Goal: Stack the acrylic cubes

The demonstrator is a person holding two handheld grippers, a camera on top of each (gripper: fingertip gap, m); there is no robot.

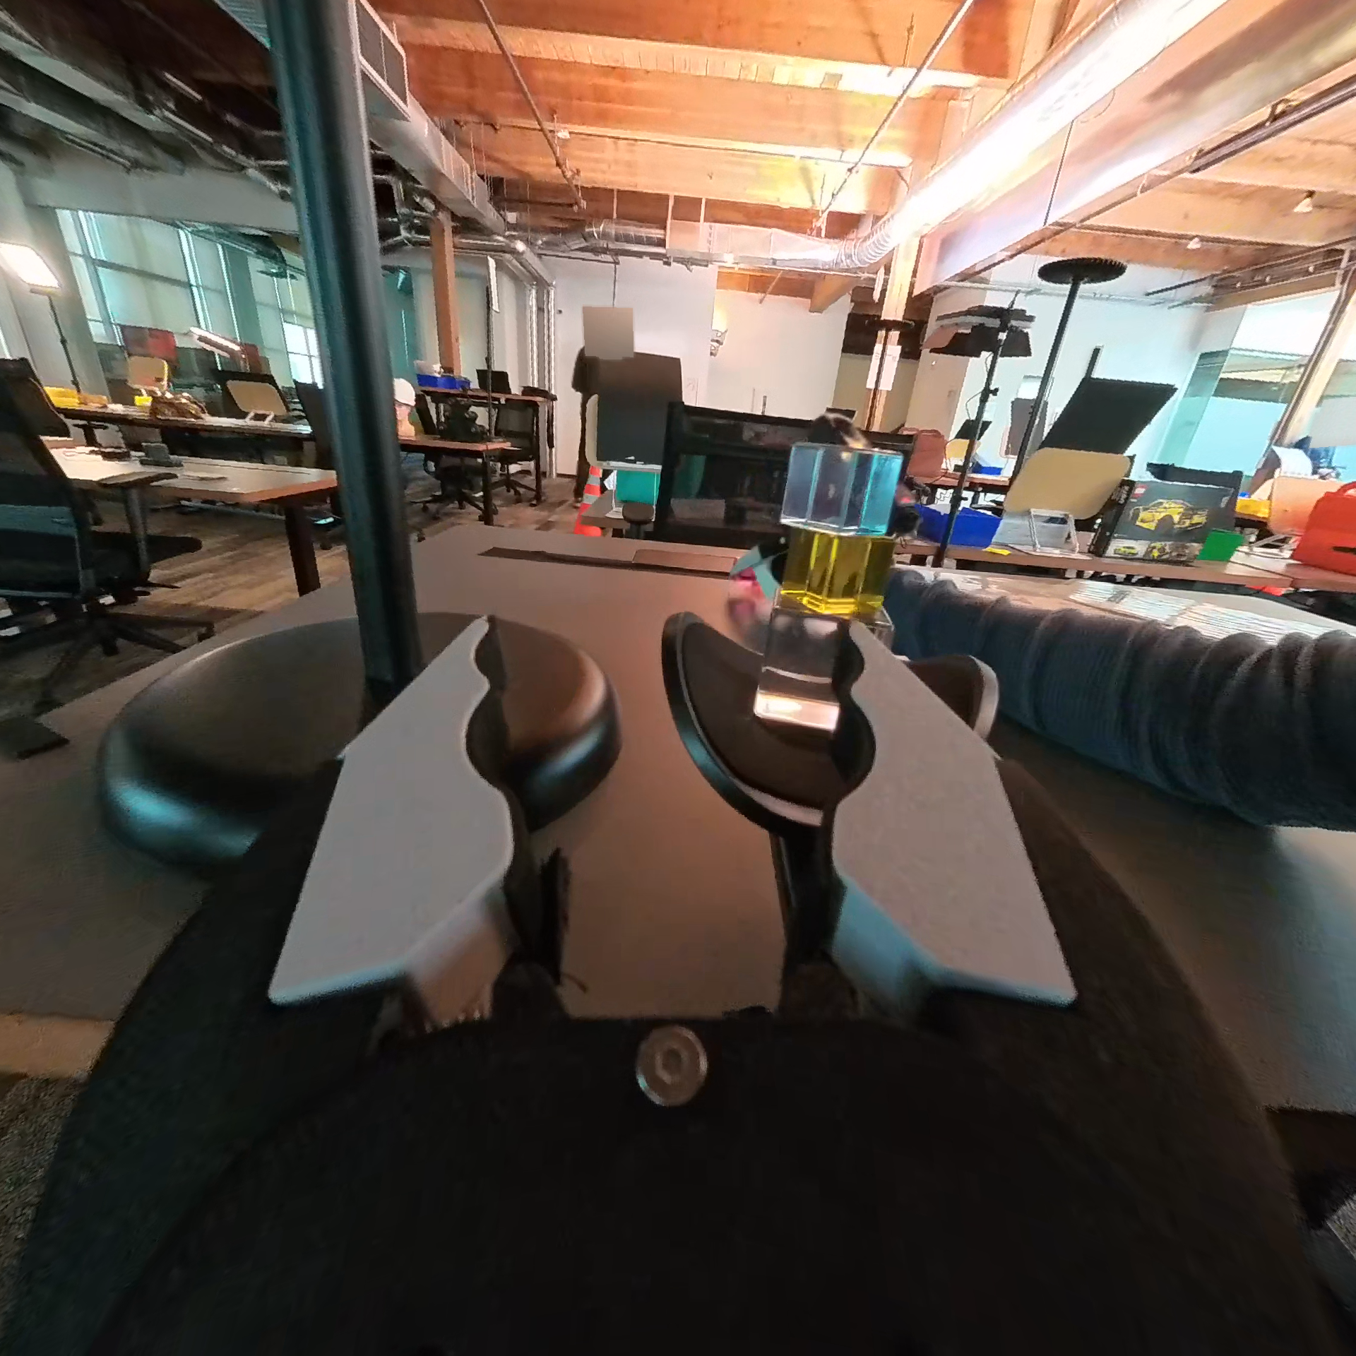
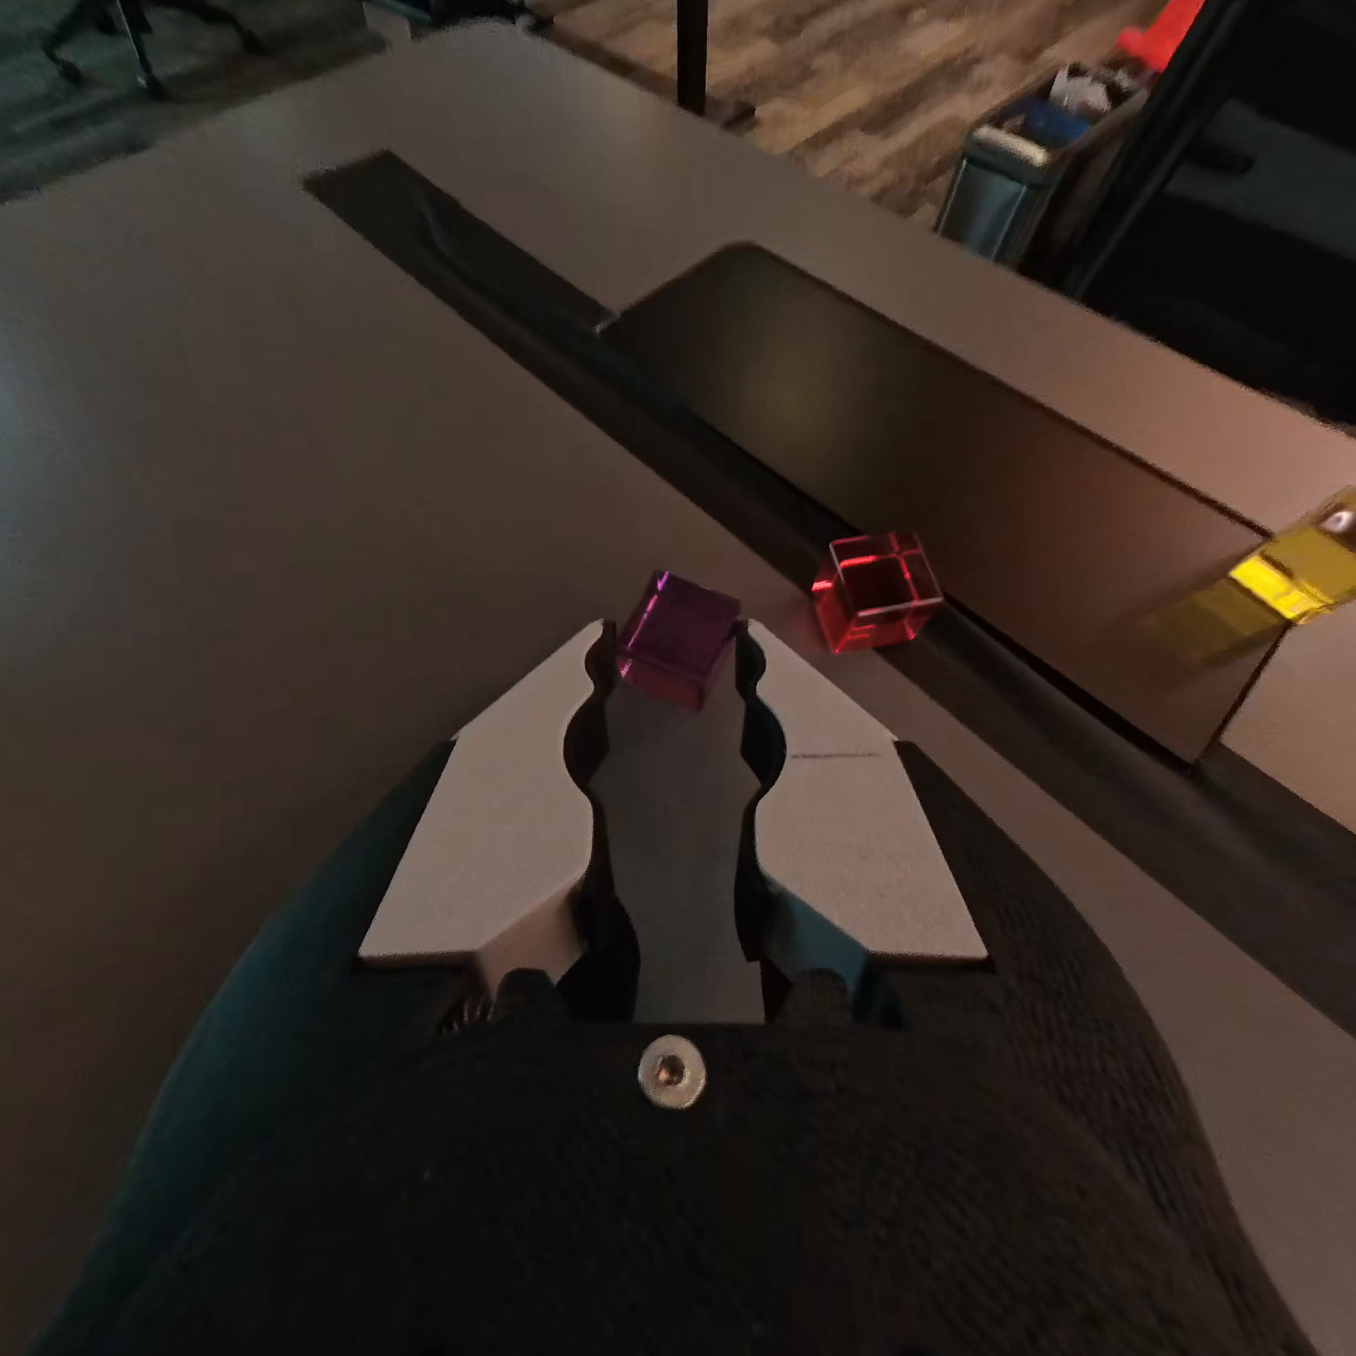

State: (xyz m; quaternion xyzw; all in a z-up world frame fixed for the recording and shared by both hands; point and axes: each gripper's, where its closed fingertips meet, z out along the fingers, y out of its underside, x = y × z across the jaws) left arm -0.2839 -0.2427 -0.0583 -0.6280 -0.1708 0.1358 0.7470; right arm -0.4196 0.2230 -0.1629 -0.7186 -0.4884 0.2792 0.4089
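In the left wrist view a stack of three see-through cubes stands on the table [image 1: 624, 587]: a clear one [image 1: 800, 660] at the bottom, a yellow one [image 1: 836, 572], and a light blue one [image 1: 840, 488] on top. My left gripper [image 1: 671, 646] is wide open and holds nothing. Its right fingertip [image 1: 880, 675] is close beside the clear cube. In the right wrist view my right gripper [image 2: 675, 635] is shut on a purple cube [image 2: 679, 642], tilted between the pads just above the table [image 2: 220, 440]. A red cube [image 2: 877, 591] lies just to its right.
A black lamp base [image 1: 220, 734] with its pole [image 1: 345, 367] stands at the left. A black round disc [image 1: 734, 748] lies under the stack. A blue sleeve [image 1: 1101, 697] reaches in from the right. A dark groove [image 2: 514, 279] and a dark panel [image 2: 880, 411] cross the table. The yellow cube [image 2: 1299, 572] shows at the right edge.
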